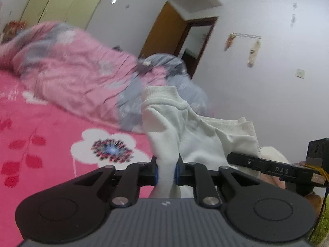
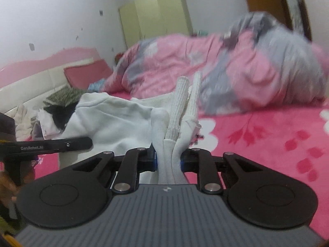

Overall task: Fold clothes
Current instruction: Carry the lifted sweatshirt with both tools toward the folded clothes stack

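Both claws, left claw [image 1: 166,171] & right claw [image 2: 168,161], clamped on soft, light, floppy pale-white knit garment [image 1: 197,131] held above pink floral bed sheet [image 1: 41,144]; grip ribbed hem corners.

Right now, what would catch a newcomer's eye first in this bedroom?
A pale sweater is pinched between both black grippers, left and right, above the bright pink flowered bedsheet. Behind it, a rumpled pink-and-grey quilt lies heaped across the bed.
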`<state>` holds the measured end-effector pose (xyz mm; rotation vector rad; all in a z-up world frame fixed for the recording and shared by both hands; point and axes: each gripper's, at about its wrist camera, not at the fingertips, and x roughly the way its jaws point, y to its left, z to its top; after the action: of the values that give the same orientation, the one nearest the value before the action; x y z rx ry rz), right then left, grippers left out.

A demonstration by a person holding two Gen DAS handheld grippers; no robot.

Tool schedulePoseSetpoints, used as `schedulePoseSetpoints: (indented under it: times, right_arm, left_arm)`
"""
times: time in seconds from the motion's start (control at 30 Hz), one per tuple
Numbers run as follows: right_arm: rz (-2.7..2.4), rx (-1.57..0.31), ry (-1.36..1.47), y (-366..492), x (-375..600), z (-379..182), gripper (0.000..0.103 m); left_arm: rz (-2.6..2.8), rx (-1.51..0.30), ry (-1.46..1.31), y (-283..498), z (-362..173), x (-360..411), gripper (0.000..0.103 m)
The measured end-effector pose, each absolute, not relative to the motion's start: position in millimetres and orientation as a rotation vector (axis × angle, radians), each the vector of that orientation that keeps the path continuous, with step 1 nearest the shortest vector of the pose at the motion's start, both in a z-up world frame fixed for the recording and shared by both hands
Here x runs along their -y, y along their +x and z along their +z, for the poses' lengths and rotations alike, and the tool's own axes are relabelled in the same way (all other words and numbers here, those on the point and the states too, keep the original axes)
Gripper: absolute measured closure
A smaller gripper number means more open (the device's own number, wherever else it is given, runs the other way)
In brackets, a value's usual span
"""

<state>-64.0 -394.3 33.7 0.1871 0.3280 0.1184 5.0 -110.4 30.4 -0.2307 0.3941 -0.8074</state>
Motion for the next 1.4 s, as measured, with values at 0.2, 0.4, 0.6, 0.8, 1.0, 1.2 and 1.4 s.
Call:
schedulePoseSetpoints:
  times: [0.2, 0.4, 0.6, 0.8, 1.0, 1.2, 1.4]
  right_arm:
    - [0.023, -0.209, 0.14, -122.5, 382.8, 48.0, 0.087]
    - [-0.075, -0.067, 0.086, -183.7, 405.0, 68.8, 0.087]
    - [-0.243, 0.046, -0.024, -250.8, 460.6, 109.0, 0.087]
    - [-0.478, 0.088, -0.191, -308.7, 524.0, 158.0, 0.087]
    - [-0.629, 0.079, -0.256, -329.3, 599.9, 184.8, 0.087]
    - [-0.638, 0.045, -0.23, -322.6, 673.2, 183.5, 0.087]
    - [-0.612, -0.002, -0.222, -294.7, 717.6, 170.3, 0.087]
  left_arm:
    - [-0.904, -0.314, -0.194, -39.6, 60.7, 117.2, 0.089]
    - [-1.071, -0.229, -0.148, -69.6, 103.9, 161.9, 0.089]
    - [-1.297, -0.165, -0.138, -98.2, 145.5, 251.8, 0.089]
    - [-1.476, -0.133, -0.158, -124.0, 171.7, 366.4, 0.089]
    - [-1.556, -0.22, -0.168, -127.3, 171.9, 457.4, 0.089]
    - [-1.564, -0.216, -0.101, -137.2, 152.3, 505.6, 0.089]
    - [-1.52, -0.247, -0.083, -124.8, 132.0, 531.0, 0.089]
